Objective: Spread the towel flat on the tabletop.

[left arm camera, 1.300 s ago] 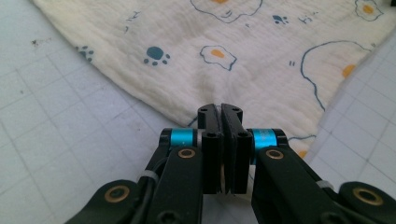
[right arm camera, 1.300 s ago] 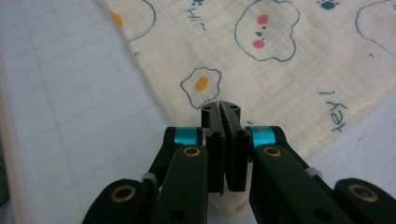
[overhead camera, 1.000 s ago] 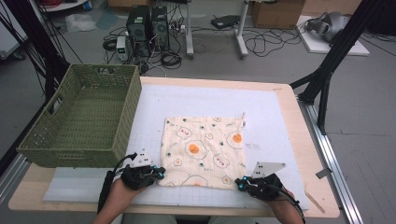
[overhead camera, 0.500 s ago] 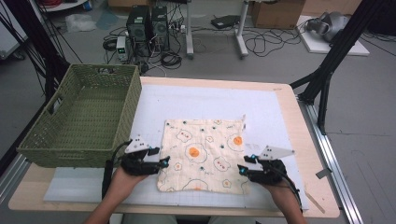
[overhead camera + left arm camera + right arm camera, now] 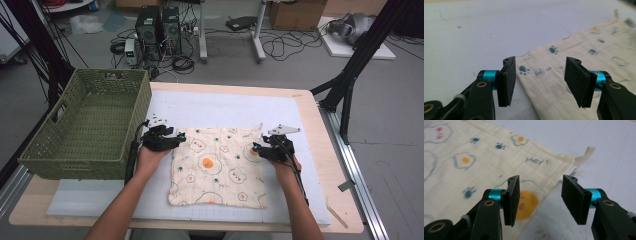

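The cloth [image 5: 217, 167], cream with fried-egg and paw prints, lies spread flat on the white mat [image 5: 225, 107] of the bench [image 5: 320, 165], just to the right of the green wicker basket [image 5: 85, 125]. It is not folded and it does not touch the basket.

The left gripper [image 5: 181, 137] is over the far left corner of the cloth, on the side facing the basket. In the left gripper view its jaws have just been opening, and they now stand well apart with nothing pressed between the pads. The edge of the cloth [image 5: 564, 82] passes under the gap, so one pad is above the mat and the other above the fabric.

The right gripper [image 5: 255, 149] is at the far right part of the cloth, on the side away from the basket. Its jaws have also just been opening and are about half open, holding nothing. In the right gripper view the cloth [image 5: 474, 162] edge with the word "Hey!" runs below the gap.

I think both grippers are placed across the edges so that each can pinch one far corner. Taking two corners together would keep the cloth straight for a fold or a lift toward the basket.
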`<act>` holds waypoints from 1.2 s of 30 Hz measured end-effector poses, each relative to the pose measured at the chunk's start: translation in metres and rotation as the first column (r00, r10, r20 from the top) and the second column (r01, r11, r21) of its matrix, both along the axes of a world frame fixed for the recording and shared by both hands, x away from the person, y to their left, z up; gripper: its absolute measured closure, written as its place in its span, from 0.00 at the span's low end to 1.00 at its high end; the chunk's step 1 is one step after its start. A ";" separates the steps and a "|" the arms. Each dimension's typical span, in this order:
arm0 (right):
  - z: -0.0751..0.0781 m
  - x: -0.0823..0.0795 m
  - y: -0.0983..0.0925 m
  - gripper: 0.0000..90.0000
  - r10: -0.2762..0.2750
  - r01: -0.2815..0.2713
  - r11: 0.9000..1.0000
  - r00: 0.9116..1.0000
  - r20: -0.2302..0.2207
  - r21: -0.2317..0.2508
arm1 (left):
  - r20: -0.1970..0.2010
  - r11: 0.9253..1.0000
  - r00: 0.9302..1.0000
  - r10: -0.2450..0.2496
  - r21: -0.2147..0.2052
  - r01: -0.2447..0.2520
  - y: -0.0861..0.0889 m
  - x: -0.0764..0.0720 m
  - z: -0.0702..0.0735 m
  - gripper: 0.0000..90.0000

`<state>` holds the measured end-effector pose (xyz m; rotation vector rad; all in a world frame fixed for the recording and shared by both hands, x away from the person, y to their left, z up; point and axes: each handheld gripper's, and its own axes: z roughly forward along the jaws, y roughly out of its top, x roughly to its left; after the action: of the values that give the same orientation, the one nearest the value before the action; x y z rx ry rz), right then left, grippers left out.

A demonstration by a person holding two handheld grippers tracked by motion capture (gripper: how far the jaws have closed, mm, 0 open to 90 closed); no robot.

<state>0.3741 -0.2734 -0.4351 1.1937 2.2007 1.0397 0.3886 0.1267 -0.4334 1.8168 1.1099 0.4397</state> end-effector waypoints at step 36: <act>0.010 0.011 0.002 0.41 -0.111 0.111 0.994 0.992 0.063 -0.011 | 0.046 0.998 0.998 0.052 0.025 -0.053 0.004 0.011 0.000 0.48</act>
<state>0.3856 -0.2719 -0.4251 1.2450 2.0659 1.0007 0.3994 0.1311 -0.4336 1.7954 1.1272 0.5263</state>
